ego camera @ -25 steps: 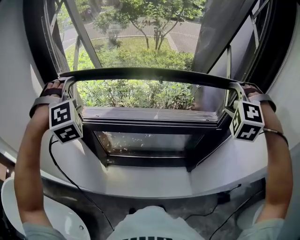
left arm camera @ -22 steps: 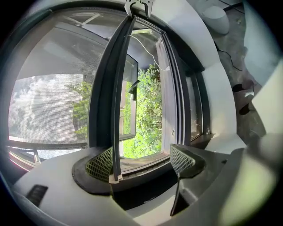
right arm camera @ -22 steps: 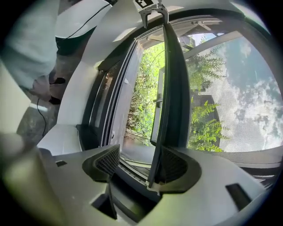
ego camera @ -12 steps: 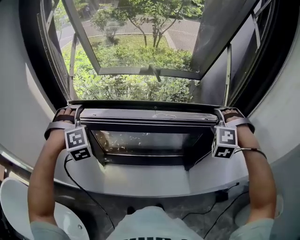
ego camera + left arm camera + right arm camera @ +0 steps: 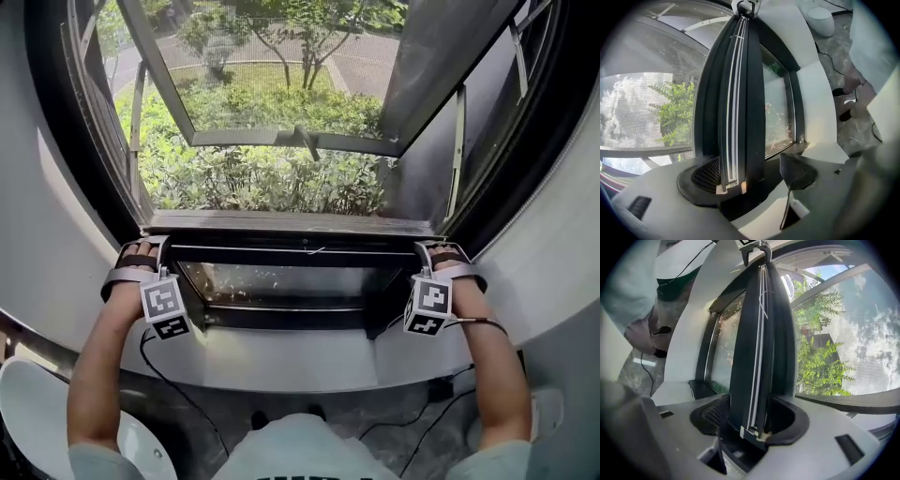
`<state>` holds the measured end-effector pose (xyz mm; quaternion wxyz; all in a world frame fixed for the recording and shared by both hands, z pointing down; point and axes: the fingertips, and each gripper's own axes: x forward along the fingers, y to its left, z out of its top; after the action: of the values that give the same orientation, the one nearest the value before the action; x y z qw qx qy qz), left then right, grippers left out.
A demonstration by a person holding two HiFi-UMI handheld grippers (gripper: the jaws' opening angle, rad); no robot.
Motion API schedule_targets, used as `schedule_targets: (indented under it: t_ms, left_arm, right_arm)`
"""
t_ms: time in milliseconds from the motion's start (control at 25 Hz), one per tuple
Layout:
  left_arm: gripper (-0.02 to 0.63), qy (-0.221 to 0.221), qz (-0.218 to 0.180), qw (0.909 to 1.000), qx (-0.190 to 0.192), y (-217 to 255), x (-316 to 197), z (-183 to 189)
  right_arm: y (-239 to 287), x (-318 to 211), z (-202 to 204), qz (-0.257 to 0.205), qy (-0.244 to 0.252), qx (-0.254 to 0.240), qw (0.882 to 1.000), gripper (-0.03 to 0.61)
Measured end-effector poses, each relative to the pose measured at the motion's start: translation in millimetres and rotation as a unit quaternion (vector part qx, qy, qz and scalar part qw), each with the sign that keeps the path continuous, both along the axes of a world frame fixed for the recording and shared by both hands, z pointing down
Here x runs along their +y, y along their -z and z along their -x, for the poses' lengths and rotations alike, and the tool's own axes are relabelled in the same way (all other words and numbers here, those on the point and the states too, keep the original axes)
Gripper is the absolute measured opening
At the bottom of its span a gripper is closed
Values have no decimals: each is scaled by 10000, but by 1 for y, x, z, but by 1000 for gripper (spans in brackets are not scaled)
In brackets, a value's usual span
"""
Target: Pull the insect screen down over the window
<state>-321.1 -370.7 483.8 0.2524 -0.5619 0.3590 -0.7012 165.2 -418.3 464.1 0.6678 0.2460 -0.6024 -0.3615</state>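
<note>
The insect screen's dark bottom bar (image 5: 300, 246) lies low across the window, just above the lower frame. Its fine mesh (image 5: 272, 122) is stretched over the opening above it. My left gripper (image 5: 155, 247) is at the bar's left end. In the left gripper view the bar (image 5: 740, 93) runs between the jaws; one pad (image 5: 705, 176) touches it and the other pad (image 5: 797, 171) stands a little off. My right gripper (image 5: 427, 249) is at the right end. Its jaws have just been closing, with the bar (image 5: 761, 333) seated between both pads.
A fixed glass pane (image 5: 291, 281) sits below the bar, with the white sill (image 5: 291, 361) in front of it. Beyond the mesh an open casement sash (image 5: 281, 139) hangs outward over shrubs. Black cables (image 5: 169, 384) trail under the sill. A white round seat (image 5: 28, 412) is at lower left.
Both grippers have come straight down with the bar, from mid-window to just above the lower frame. The mesh now spans the opening that was bare below the bar.
</note>
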Motion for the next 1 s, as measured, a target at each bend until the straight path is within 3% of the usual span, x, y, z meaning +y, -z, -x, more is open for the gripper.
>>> schedule_targets:
  t_ms: [200, 440, 560, 800, 1000]
  left_arm:
    - [408, 8, 30, 10000, -75, -16, 0, 1]
    - [403, 39, 41, 10000, -80, -16, -1, 1]
    - [402, 23, 211, 9998, -57, -16, 1, 0]
    - [402, -118, 703, 9974, 49, -14, 4, 0]
    - [402, -136, 696, 9970, 314, -17, 6, -3]
  right_arm:
    - [-15, -2, 2, -145, -23, 24, 9999, 227]
    - [-14, -5, 2, -390, -95, -286, 9988, 179]
    - [-13, -4, 2, -215, -136, -353, 9991, 172]
    - [-12, -2, 4, 671, -287, -360, 9967, 172]
    - [-15, -3, 4, 362, -334, -662, 9966, 170]
